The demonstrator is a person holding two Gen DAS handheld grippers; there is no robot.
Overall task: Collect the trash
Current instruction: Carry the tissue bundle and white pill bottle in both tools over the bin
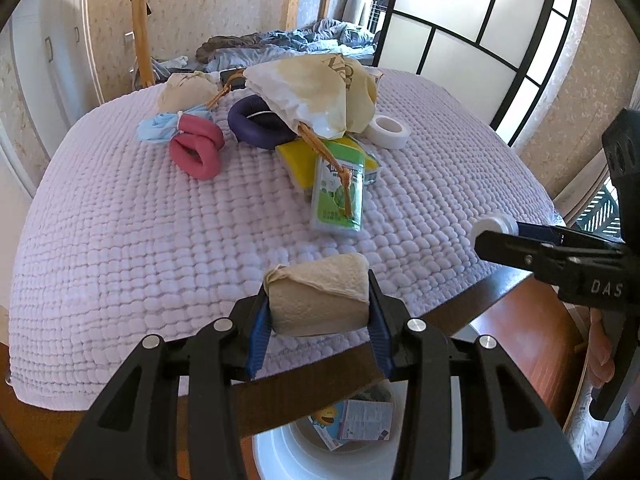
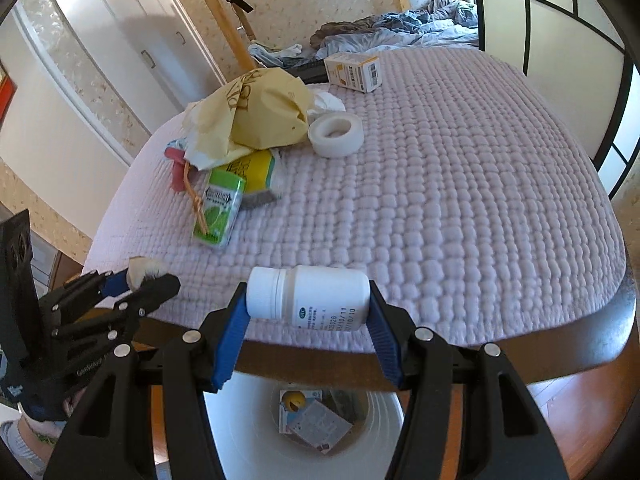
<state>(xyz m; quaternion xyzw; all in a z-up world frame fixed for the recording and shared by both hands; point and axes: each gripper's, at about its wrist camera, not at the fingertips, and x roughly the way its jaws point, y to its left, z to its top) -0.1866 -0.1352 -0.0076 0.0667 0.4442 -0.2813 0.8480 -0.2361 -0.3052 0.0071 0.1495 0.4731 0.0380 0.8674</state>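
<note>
My left gripper (image 1: 318, 306) is shut on a crumpled beige paper towel (image 1: 320, 296), held over the near edge of the bed, above a white trash bin (image 1: 280, 452). It also shows in the right wrist view (image 2: 152, 276). My right gripper (image 2: 308, 300) is shut on a white pill bottle (image 2: 308, 294) lying sideways, above the same bin (image 2: 240, 432), which holds some packaging. In the left wrist view the right gripper (image 1: 496, 232) shows at the right with the bottle cap (image 1: 492, 226).
On the lilac quilt (image 1: 160, 240) lie a green tissue pack (image 1: 340, 192), a yellow sponge (image 1: 296, 156), a beige paper bag (image 1: 312, 92), a white tape roll (image 1: 386, 130), purple (image 1: 256, 124) and pink (image 1: 196, 152) rings, a small box (image 2: 352, 70). Brown bed frame (image 2: 560, 332) runs along the near edge.
</note>
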